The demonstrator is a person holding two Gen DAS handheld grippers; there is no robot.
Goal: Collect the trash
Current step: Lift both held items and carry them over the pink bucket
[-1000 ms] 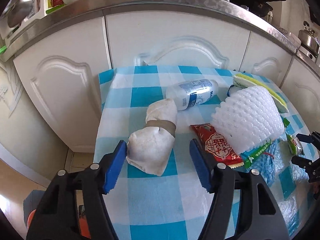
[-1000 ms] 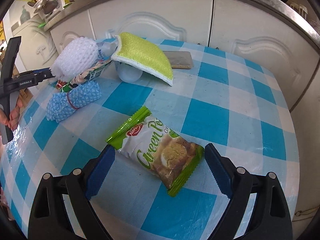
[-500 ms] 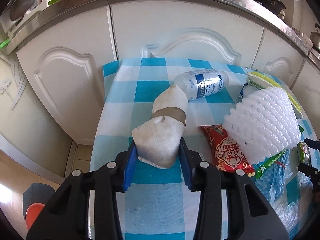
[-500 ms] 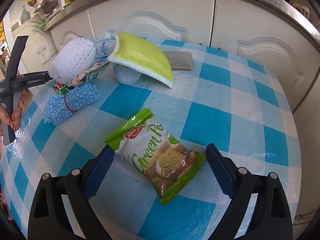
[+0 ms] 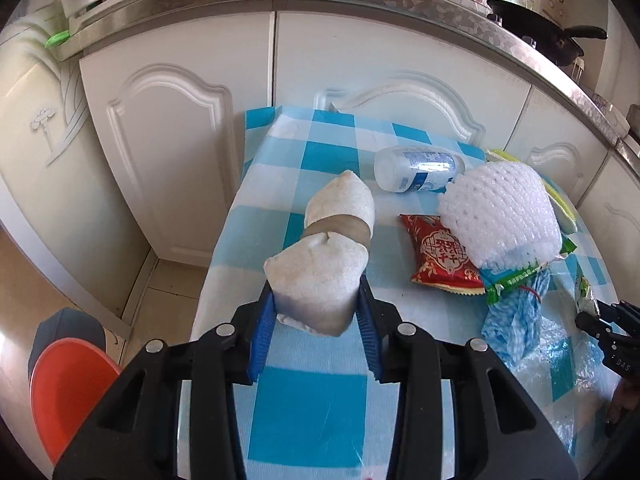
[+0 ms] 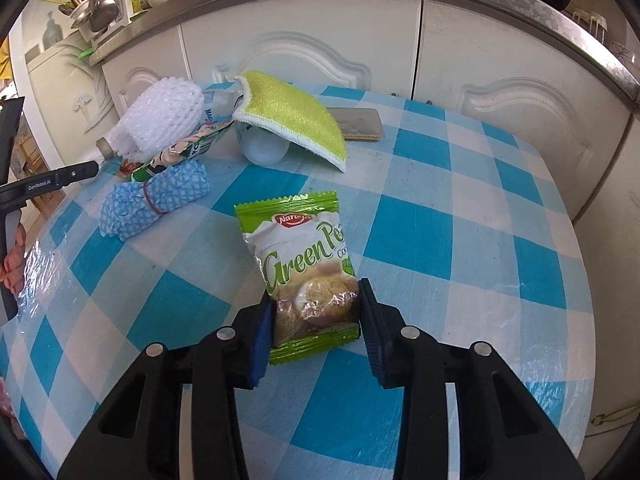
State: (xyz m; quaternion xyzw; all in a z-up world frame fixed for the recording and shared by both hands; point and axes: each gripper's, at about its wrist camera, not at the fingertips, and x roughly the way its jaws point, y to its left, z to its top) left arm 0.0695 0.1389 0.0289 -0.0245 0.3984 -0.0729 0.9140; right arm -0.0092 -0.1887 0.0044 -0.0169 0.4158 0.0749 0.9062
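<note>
A white cloth bundle (image 5: 320,268) with a brown band sits near the left edge of the blue-checked table (image 5: 312,412). My left gripper (image 5: 316,304) is shut on the bundle's near end, its blue pads pressing both sides. In the right wrist view a green snack packet (image 6: 304,248) lies lengthwise between the pads of my right gripper (image 6: 316,308). Those jaws are closing and squeeze the packet's near end.
A plastic bottle (image 5: 418,170), a white foam net (image 5: 500,208), a red packet (image 5: 440,256) and a blue tied cloth (image 5: 516,320) lie close together. A yellow-green sponge cloth (image 6: 292,120) leans over a white ball. White cabinets stand behind; an orange tub (image 5: 68,384) is on the floor at left.
The left jaws closed on the white bundle and the gripper shifted with it. The right jaws went from wide to closed on the green packet, which turned lengthwise.
</note>
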